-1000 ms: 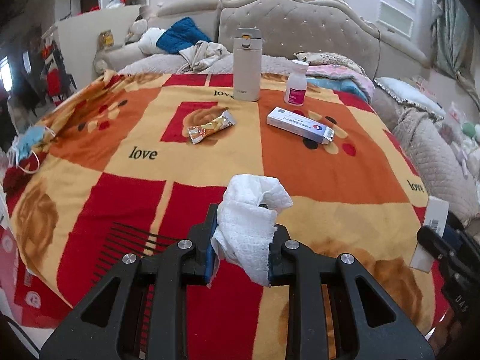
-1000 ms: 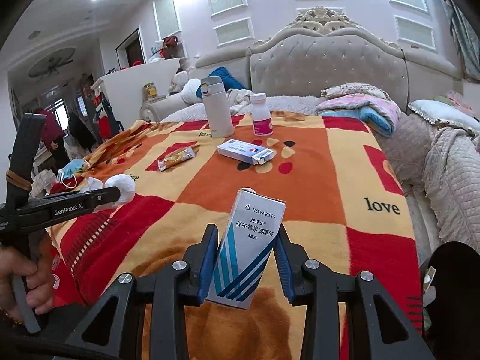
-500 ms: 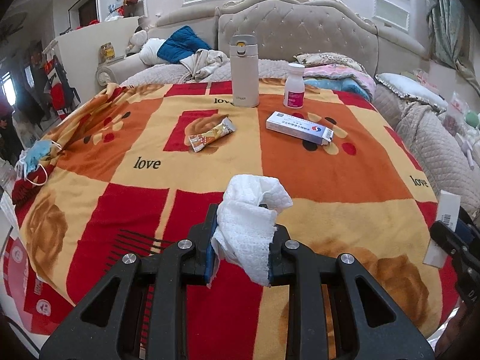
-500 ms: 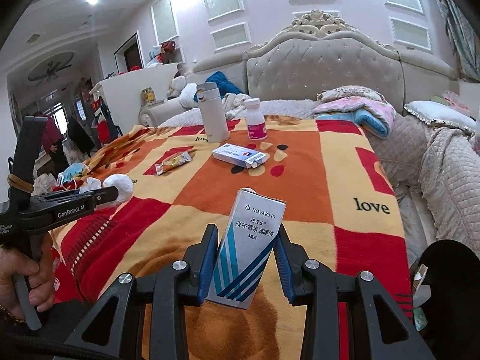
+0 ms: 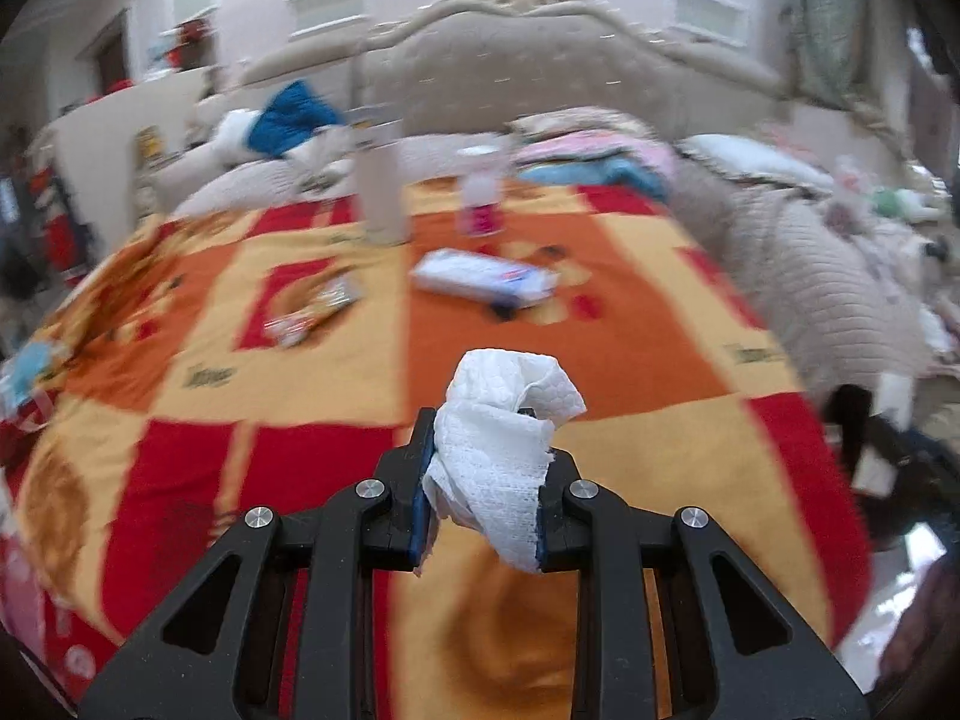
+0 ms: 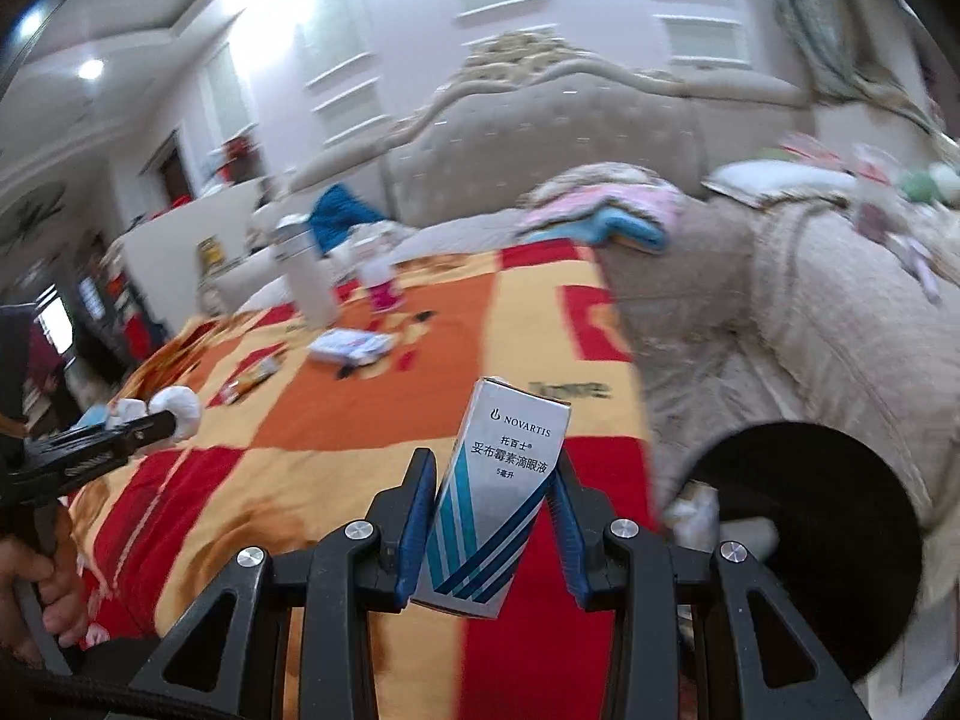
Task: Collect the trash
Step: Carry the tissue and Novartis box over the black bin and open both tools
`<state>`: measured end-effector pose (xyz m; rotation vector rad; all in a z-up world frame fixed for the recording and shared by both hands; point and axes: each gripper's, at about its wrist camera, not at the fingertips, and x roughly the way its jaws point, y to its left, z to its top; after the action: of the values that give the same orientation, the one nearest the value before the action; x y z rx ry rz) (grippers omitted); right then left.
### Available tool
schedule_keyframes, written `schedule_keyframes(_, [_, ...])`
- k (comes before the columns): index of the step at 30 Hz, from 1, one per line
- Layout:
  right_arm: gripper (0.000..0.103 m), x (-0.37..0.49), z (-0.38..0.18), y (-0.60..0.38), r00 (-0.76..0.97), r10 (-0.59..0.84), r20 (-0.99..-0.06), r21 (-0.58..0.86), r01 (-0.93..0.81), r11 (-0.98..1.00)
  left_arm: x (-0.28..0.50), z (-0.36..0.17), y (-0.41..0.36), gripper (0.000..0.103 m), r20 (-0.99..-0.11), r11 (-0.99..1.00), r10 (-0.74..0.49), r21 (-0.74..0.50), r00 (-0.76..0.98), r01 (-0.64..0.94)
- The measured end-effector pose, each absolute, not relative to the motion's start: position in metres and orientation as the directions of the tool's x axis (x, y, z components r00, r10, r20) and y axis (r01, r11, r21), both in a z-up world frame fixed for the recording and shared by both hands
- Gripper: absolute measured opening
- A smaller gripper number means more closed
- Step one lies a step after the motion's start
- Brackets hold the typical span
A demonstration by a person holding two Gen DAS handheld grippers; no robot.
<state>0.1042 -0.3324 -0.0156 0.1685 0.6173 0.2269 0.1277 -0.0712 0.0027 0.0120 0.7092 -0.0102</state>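
My left gripper is shut on a crumpled white tissue, held above the near part of the red, orange and yellow blanket. My right gripper is shut on a small white and blue medicine box, tilted a little, over the blanket's right side. In the right wrist view the left gripper shows at the left with the tissue at its tip. A snack wrapper and a flat white carton lie further back on the blanket. A black round bin with pale trash inside sits at the lower right.
A tall cream flask and a small white bottle with a pink label stand at the blanket's far edge. Behind them are a tufted headboard and heaped bedding. A blue face mask lies at the left edge.
Both views have swung to the right and are now blurred. The table objects have shifted left, the black bin has come into the right wrist view. Both grips are unchanged.
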Motion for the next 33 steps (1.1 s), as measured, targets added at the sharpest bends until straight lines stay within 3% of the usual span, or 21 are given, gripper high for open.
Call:
schedule_keyframes(14, [0.036,0.082,-0.032,-0.447,0.772,0.027,-0.635,0.228,0.154,0.961,0.158,-0.021,-0.28,0.022,-0.677,0.823,-0.439,-0.039,0.591,0.566])
schedule_keyframes(20, [0.036,0.084,-0.044,-0.476,0.739,-0.017,-0.674,0.224,0.225,0.948,0.177,-0.046,-0.323,0.022,-0.694,0.766,-0.503,-0.083,0.515,0.637])
schedule_keyframes(33, [0.035,0.103,-0.06,-0.482,0.697,-0.056,-0.715,0.194,0.274,0.942,0.181,-0.058,-0.34,0.024,-0.715,0.738,-0.538,-0.143,0.447,0.659])
